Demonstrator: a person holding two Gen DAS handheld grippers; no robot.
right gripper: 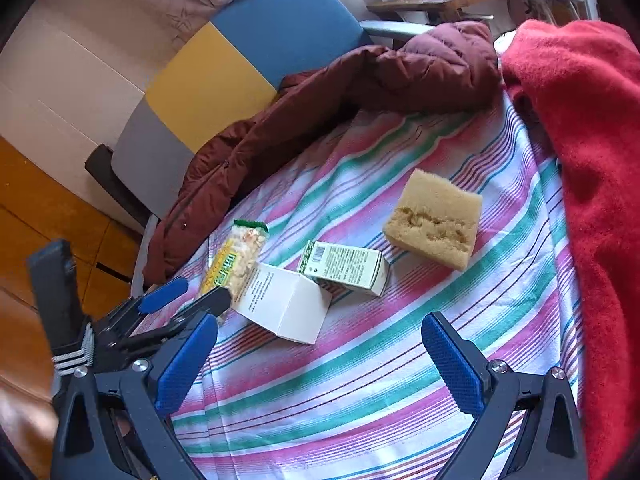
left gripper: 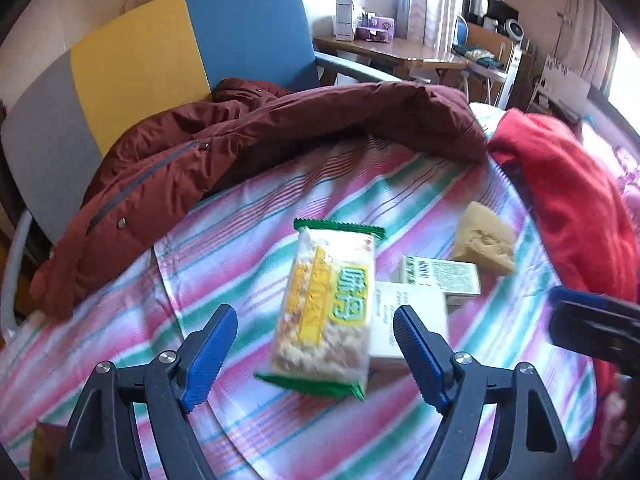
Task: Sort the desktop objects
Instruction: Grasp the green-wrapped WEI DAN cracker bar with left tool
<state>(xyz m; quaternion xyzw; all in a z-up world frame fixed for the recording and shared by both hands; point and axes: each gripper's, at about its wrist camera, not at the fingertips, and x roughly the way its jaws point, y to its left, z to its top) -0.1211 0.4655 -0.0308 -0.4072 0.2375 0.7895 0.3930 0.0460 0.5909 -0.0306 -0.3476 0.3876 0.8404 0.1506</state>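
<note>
On the striped cloth (left gripper: 240,208) lies a green-edged snack pack (left gripper: 328,304), its right side resting on a white box (left gripper: 408,320). My left gripper (left gripper: 316,356) hovers over the pack's near end, open, with the pads clear of it on both sides. A green-and-white box (left gripper: 444,276) and a yellow sponge (left gripper: 484,240) lie further right. My right gripper (right gripper: 320,360) is open over bare cloth, nearer than the white box (right gripper: 288,304), the green-and-white box (right gripper: 348,266) and the sponge (right gripper: 434,220). The left gripper (right gripper: 206,290) shows beside the snack pack (right gripper: 236,260).
A maroon jacket (left gripper: 240,140) is draped along the far edge of the cloth. A red blanket (left gripper: 568,184) is heaped on the right. Behind stands a chair (left gripper: 160,60) with a grey, yellow and blue back. Wooden floor (right gripper: 40,200) lies to the left.
</note>
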